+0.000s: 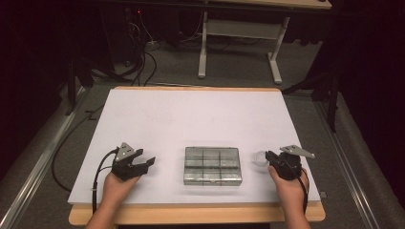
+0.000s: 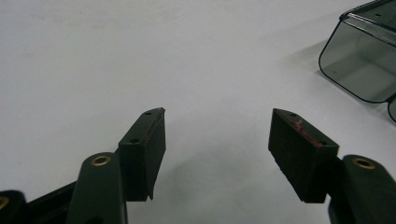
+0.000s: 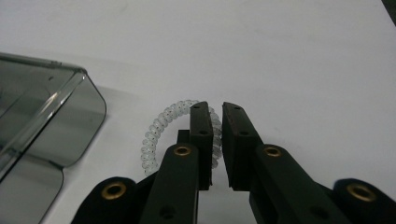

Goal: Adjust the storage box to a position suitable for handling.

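The right claw point(image 3: 216, 108) is pinching one side of a clear spiral hair tie point(image 3: 159, 129) on the white desk point(image 1: 191, 114), with the smoky compartment box point(image 1: 212, 165) just beyond the tie. The left claw point(image 2: 217, 114) stands spread and empty, well apart on the box's other side.

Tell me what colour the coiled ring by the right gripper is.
Clear, almost colourless coil ring; best in the right gripper view.

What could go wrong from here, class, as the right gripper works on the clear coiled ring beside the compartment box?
1. The right gripper has its jaws nearly closed on the coiled ring; the springy ring may slip out.
2. The compartment box looks closed, so the ring may have nowhere to go yet.
3. The left gripper stands open, apart from the box, so a nudged box could slide.
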Demonstrator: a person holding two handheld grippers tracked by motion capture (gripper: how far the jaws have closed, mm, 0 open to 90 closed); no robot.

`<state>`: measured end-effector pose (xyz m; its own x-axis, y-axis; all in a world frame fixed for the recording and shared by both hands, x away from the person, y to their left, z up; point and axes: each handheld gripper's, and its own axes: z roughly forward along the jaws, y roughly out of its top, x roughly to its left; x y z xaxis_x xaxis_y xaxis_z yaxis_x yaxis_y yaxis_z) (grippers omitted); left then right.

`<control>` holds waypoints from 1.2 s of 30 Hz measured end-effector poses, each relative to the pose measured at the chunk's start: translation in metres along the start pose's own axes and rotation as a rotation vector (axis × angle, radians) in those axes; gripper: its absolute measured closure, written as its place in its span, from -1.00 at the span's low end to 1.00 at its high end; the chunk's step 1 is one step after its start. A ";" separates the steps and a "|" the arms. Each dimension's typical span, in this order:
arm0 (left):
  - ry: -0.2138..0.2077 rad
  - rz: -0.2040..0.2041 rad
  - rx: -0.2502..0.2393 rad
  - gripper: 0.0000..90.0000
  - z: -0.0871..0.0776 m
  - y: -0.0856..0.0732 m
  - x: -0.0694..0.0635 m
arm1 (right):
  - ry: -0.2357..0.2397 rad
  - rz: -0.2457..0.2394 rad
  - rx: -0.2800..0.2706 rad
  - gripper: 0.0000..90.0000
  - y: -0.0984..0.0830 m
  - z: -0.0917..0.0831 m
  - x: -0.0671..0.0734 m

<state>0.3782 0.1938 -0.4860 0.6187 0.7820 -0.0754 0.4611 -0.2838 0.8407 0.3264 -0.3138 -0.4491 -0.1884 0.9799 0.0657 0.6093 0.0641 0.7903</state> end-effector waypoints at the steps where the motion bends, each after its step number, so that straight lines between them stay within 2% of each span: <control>1: 0.000 0.001 0.000 -0.18 0.000 0.000 0.000 | 0.006 -0.001 -0.001 0.86 -0.004 -0.001 0.000; 13: 0.009 0.007 0.002 -0.17 0.000 0.000 0.000 | 0.015 0.019 0.008 0.86 -0.038 -0.013 0.000; 26: 0.001 -0.003 0.003 -0.13 0.000 0.000 0.000 | 0.012 0.016 0.022 0.84 -0.050 -0.009 0.004; 29: 0.000 -0.004 0.002 -0.09 0.000 0.000 0.000 | 0.006 0.003 0.008 0.73 -0.050 -0.010 0.004; 32: 0.016 0.033 -0.019 0.00 -0.003 -0.001 -0.005 | -0.012 -0.026 -0.032 0.69 -0.047 -0.014 0.008; 33: 0.005 0.030 -0.009 0.07 -0.004 -0.001 -0.008 | -0.012 -0.041 -0.044 0.69 -0.046 -0.015 0.011; 35: -0.058 -0.001 0.002 0.26 -0.005 0.000 -0.015 | -0.004 -0.058 -0.074 0.70 -0.046 -0.018 0.015; 36: -0.077 0.005 0.008 0.39 -0.005 0.002 -0.021 | 0.009 -0.061 -0.086 0.72 -0.047 -0.019 0.017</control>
<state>0.3629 0.1800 -0.4803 0.6682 0.7355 -0.1122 0.4623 -0.2923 0.8372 0.2801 -0.3034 -0.4737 -0.2305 0.9728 0.0214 0.5280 0.1065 0.8426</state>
